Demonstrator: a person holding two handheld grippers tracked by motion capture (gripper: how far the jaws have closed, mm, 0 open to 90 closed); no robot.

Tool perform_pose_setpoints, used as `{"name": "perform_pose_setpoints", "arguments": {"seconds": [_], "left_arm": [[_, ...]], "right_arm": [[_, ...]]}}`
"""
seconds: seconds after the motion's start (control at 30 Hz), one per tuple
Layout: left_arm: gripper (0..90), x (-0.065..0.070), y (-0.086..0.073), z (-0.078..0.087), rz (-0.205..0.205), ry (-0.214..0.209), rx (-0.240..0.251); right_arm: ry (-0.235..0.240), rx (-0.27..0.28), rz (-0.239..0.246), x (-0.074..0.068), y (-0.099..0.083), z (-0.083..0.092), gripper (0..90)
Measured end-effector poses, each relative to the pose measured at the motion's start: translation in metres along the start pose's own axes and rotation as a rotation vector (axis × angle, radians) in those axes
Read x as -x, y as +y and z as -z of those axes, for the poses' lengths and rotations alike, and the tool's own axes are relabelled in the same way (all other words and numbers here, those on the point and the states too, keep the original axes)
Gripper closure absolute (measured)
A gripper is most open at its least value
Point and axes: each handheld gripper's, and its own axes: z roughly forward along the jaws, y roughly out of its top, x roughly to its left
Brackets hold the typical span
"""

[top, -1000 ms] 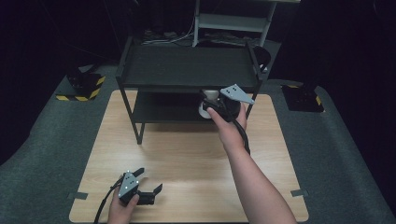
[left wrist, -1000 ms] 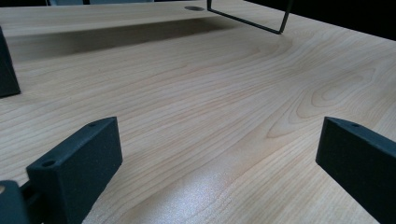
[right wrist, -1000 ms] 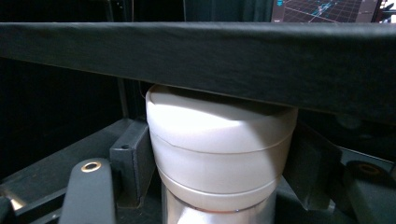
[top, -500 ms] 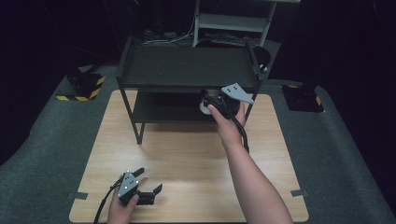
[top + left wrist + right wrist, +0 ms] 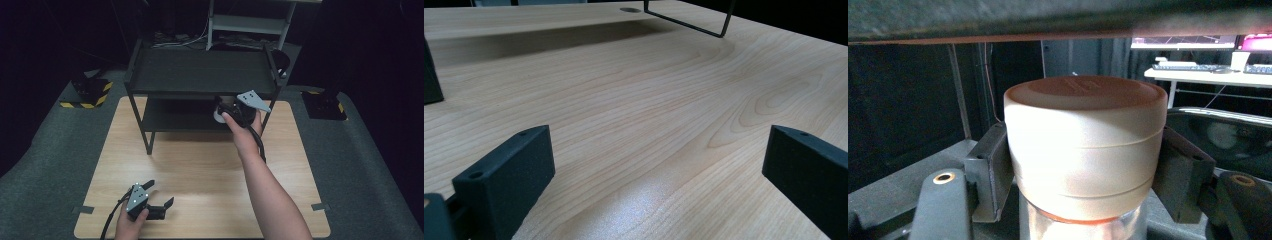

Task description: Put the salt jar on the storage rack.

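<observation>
Sitting pinched between the pads of the right gripper, a jar with a wide cream cap, jaws pressing on both sides of that cap; glass body below cut off by the bottom edge in the right gripper view, so contents impossible to tell. Being held at the lower level of the black shelf rack, under its top tray, whose underside is crossing the upper edge of that view as a dark blurred band; whether the jar's base is resting on the lower shelf or hanging above it, not possible to tell. In the high view, jar showing as a small pale patch, mostly hiding behind the right gripper, its grey plate and the hand. Rack standing on the far half of the wooden table. Lying well apart at the near left corner, the left gripper, jaws spread wide over bare wood with nothing between them, both black pads cropped by the frame in the left gripper view.
</observation>
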Motion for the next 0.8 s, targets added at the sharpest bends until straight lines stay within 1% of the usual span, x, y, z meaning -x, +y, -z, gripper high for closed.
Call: {"name": "perform_pose_setpoints", "arguments": {"seconds": [0.03,0.07,0.2,0.3,0.37,0.43,0.47,0.5,0.53,0.6,0.7,0.73,0.8], "left_arm": [[0.6,0.000,0.000,0.000,0.000,0.000,0.000],[0.6,0.000,0.000,0.000,0.000,0.000,0.000],[0.6,0.000,0.000,0.000,0.002,0.000,0.000],[0.6,0.000,0.000,0.000,0.006,-0.002,0.001],[0.5,0.000,0.000,0.000,0.005,-0.002,0.001],[0.5,0.000,0.000,0.000,0.006,-0.002,0.001],[0.5,0.000,0.000,0.000,0.006,-0.002,0.001],[0.5,0.000,0.000,0.000,0.006,-0.002,0.001],[0.5,0.000,0.000,0.000,0.006,-0.001,0.001],[0.6,0.000,0.000,0.000,0.008,-0.001,0.001],[0.6,0.000,0.000,0.000,0.004,0.000,-0.001],[0.5,0.000,-0.001,0.000,0.009,0.001,0.003],[0.6,0.001,0.000,0.000,0.011,0.002,0.003]], "right_arm": [[0.000,0.000,0.000,0.000,0.000,0.000,34.2],[-0.004,-0.017,0.008,-0.001,0.000,-0.001,34.2],[-0.003,-0.017,0.025,0.000,-0.002,-0.001,34.7],[0.007,-0.018,0.025,0.002,-0.003,0.001,34.9],[0.008,-0.020,0.044,0.003,-0.001,0.002,34.8],[0.018,-0.006,0.044,0.005,-0.001,0.005,31.1],[0.018,-0.006,0.044,0.005,-0.001,0.005,31.1],[0.024,0.001,0.040,0.006,0.000,0.007,28.7],[0.029,0.006,0.040,0.007,0.001,0.011,24.3],[0.033,0.005,0.039,0.008,0.001,0.013,22.8],[0.051,0.016,0.042,0.011,0.002,0.023,18.7],[0.064,0.011,0.042,0.013,0.002,0.026,16.9],[0.074,0.012,0.050,0.013,0.001,0.030,14.5]]}}
